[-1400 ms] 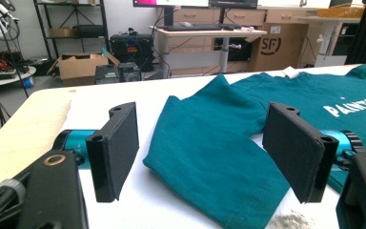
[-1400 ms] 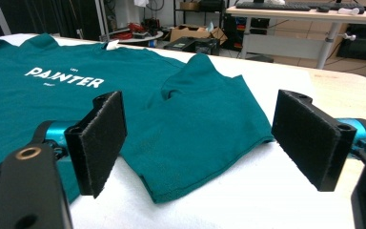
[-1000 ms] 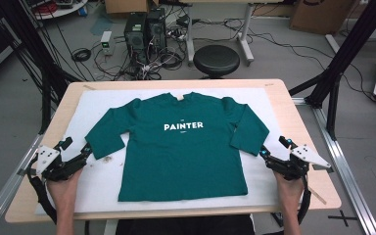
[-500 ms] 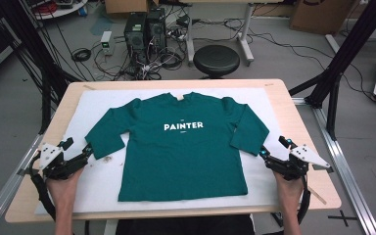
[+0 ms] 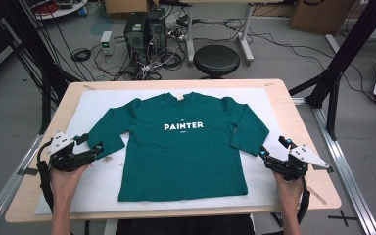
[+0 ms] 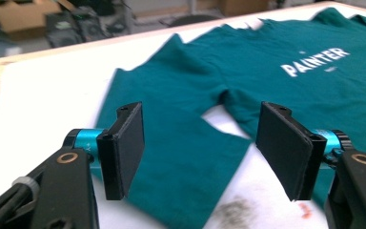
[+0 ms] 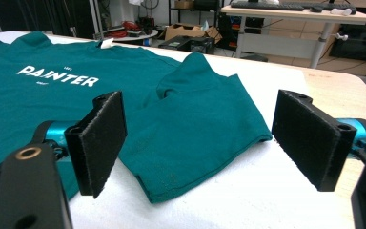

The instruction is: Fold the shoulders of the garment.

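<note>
My left gripper [image 6: 200,152] hangs over the green shirt's [image 5: 183,147] sleeve cuff, its jaws just narrowed but apart, holding nothing. My right gripper [image 7: 195,148], agape, faces the other cuff. From above, the shirt lies flat mid-worktop [image 5: 293,107], collar away from me, hem nearest.
</note>
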{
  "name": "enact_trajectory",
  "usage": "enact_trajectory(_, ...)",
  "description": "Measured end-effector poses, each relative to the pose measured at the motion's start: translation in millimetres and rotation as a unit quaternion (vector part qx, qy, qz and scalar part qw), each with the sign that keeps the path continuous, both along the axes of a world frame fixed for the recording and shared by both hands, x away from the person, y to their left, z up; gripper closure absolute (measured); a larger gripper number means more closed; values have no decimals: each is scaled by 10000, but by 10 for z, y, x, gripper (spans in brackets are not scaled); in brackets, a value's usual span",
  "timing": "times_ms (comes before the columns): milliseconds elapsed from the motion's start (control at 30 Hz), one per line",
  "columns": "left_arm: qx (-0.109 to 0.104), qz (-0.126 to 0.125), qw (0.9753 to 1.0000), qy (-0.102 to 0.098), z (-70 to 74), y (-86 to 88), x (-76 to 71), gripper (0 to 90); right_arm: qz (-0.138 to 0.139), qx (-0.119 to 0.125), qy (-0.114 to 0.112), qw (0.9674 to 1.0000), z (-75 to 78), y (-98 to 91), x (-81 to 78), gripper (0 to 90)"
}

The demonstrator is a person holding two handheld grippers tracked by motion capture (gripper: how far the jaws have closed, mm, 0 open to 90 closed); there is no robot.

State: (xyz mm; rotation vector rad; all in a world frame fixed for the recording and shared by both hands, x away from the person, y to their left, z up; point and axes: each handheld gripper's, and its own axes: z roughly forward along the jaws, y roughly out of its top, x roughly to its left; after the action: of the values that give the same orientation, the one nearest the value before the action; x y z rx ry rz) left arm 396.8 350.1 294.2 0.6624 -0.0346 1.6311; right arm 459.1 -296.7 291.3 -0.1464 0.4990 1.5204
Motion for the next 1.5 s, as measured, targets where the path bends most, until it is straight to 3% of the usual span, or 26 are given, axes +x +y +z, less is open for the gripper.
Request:
enact_trajectory(133,-48,186,9993,329,96,-88,-97,352,18,4,35,10000,0,4,-1,196)
enact_trajectory(233,8,175,9989,442,156,-119,-127,365,23,6,33,10000,0,3,0,196)
enact_trajectory(367,-63,371,9969,688,230,-153,-73,429,21,3,42,10000,0,3,-1,196)
enact_trajectory(600,84,830,9884,1273,332,-219,120,516,12,12,36,10000,-1,4,-1,196)
enact_trajectory(767,194,924,9836,1534,365,-244,224,548,-1,6,28,10000,-2,7,-1,196)
enact_trajectory(900,236,926,9837,1521,342,-244,257,563,-13,1,16,10000,-1,7,-1,196)
enact_trajectory(1100,229,995,9824,1566,347,-245,293,562,-22,7,15,10000,-1,8,-1,196)
enact_trajectory(1167,251,1133,9803,1599,354,-267,315,569,-30,21,15,10000,-3,9,-2,196)
enact_trajectory(1233,292,1154,9805,1564,353,-270,317,579,-40,21,12,10000,-3,10,-2,196)
enact_trajectory(1500,201,1156,9814,1521,365,-270,320,725,-39,49,51,10000,-1,18,-4,196)
